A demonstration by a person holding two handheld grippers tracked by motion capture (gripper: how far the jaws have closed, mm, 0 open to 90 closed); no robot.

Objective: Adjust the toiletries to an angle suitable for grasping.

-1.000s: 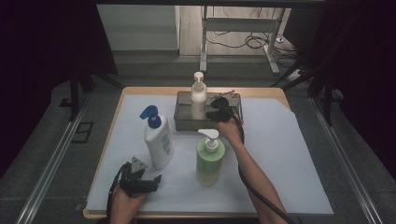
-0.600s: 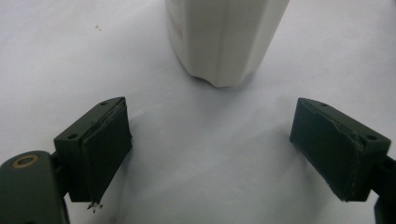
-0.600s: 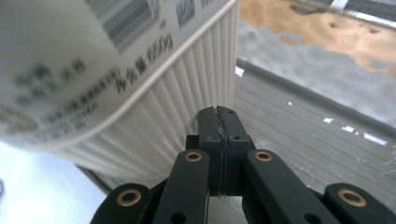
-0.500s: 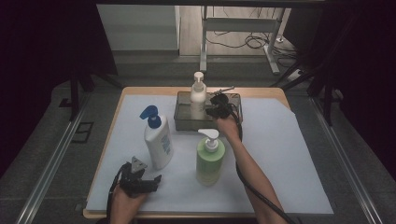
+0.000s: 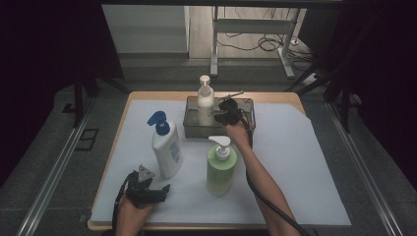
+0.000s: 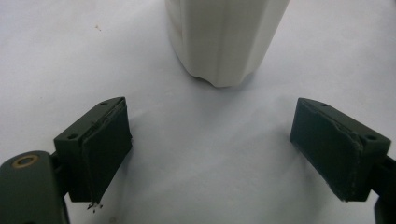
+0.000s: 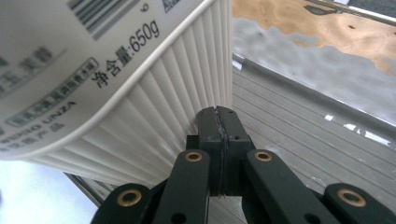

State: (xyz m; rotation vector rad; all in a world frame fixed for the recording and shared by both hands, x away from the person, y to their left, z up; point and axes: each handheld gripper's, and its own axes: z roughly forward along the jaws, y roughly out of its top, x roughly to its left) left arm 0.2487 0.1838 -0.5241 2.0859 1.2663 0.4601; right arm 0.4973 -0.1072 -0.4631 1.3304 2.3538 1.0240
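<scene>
The right gripper reaches into the dark metal tray at the far side of the worktop, its jaws pressed flat together with nothing between them, right beside the ribbed white pump bottle standing in that tray. The left gripper rests near the front edge, jaws spread wide and empty, pointing at the blue-capped bottle. A green bottle stands mid-worktop.
</scene>
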